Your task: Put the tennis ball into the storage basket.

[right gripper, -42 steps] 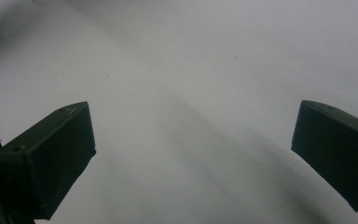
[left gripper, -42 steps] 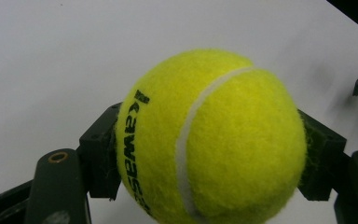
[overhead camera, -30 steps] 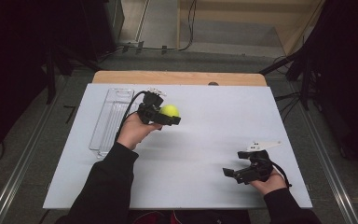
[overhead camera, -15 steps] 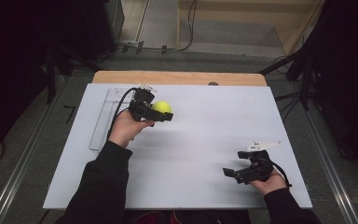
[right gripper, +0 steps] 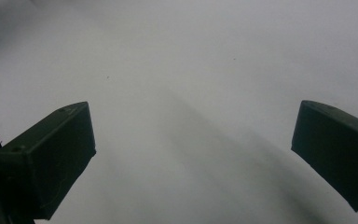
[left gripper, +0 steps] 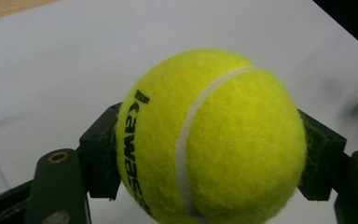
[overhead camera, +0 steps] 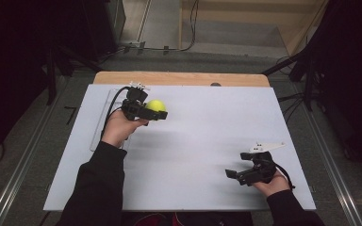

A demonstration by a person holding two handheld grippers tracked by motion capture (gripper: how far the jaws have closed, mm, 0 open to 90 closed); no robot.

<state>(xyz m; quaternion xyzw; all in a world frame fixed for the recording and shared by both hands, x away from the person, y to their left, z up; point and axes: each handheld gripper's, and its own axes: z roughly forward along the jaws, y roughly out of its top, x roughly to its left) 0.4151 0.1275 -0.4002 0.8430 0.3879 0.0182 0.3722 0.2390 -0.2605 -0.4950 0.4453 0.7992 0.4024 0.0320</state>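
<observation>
One tennis ball [overhead camera: 156, 104], one clear tray [overhead camera: 104, 117], two grippers, left [overhead camera: 158, 114] and right [overhead camera: 231, 174], one white table [overhead camera: 207, 132]

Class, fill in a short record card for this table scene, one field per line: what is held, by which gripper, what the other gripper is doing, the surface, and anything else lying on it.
Held object: yellow tennis ball
Holder: left gripper, jaws clamped on the ball's two sides
Ball position: at the far left of the table, by the tray
Other gripper: right gripper, jaws wide apart, nothing between them, near the table's right front
Surface: white table
Also present: clear tray at the left edge, partly hidden by the left hand
</observation>
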